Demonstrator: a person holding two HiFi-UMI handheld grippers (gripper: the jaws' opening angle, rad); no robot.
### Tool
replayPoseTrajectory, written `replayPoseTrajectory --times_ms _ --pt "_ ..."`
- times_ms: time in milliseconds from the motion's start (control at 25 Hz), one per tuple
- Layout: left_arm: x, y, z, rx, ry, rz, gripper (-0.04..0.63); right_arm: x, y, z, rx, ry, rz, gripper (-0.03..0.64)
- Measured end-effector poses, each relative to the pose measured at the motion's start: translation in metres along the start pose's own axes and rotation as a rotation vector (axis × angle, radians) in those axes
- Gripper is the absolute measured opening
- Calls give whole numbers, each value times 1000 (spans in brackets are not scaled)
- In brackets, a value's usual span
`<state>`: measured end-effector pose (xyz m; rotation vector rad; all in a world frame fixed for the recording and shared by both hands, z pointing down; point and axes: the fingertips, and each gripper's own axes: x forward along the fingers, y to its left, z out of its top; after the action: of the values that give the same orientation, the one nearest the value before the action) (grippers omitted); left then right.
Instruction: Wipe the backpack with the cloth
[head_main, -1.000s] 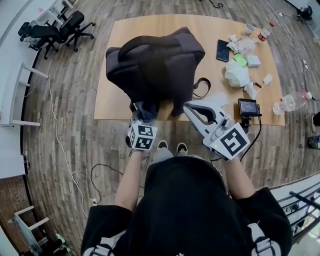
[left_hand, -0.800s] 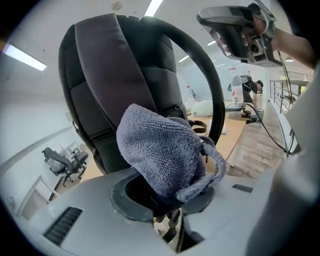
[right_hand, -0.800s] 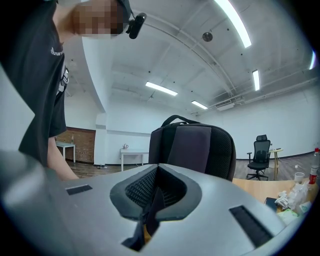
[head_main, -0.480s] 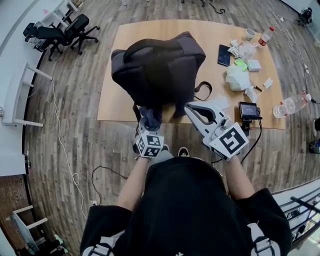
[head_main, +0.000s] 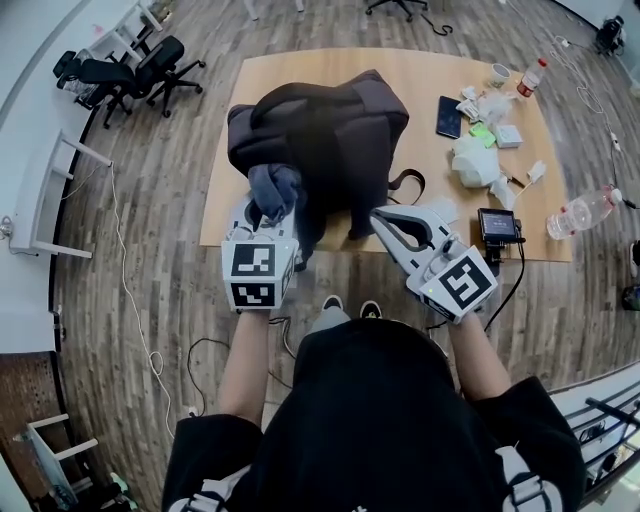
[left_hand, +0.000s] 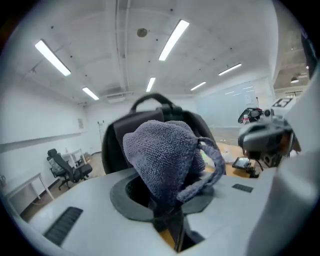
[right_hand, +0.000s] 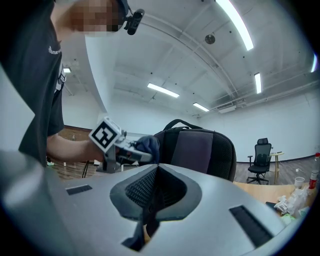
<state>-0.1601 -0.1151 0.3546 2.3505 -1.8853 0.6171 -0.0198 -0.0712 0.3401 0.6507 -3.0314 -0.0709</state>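
A wood-plank floor fills the head view, with black office chairs at 10 o'clock and a pale wooden table running from the centre up to 12 o'clock. At about 9 o'clock from the table's middle, the left gripper points toward 12 o'clock. Its jaws are clamped on a bunched grey-blue cloth, which billows out beyond the tips, with a loose strip hanging to one side. The cloth sits at the near left side of the backpack and looks to be against it, though contact is hard to judge from above. The backpack is dark, stands upright on the table's near half with its top handle up, and trails a strap at its 4 o'clock. Just beside its near right corner, the right gripper points toward 11 o'clock, its jaws pressed together with nothing between them. Further right, at 2 o'clock, lie a phone and a cluster of white papers. A small screen and a clear bottle lie at 3 o'clock on the table's near edge.
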Motion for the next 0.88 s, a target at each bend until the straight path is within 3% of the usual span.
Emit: replayPoseTrajectory --times_ms 80,160,360,560,880 --pt "-11 10 39 -21 -67 -10 98 -1 -2 0 9 2 -7 9" --pt "-15 17 65 -55 -82 -55 98 -3 -4 -1 27 2 -13 9" --pt "-8 15 51 -113 -19 -134 98 -5 -2 -2 30 -13 -8 9" --pt "15 -17 -30 -90 161 -183 98 -16 -7 -9 51 -19 -11 9" --pt "45 -49 -191 -42 415 -131 98 -26 -10 -26 58 40 -41 9"
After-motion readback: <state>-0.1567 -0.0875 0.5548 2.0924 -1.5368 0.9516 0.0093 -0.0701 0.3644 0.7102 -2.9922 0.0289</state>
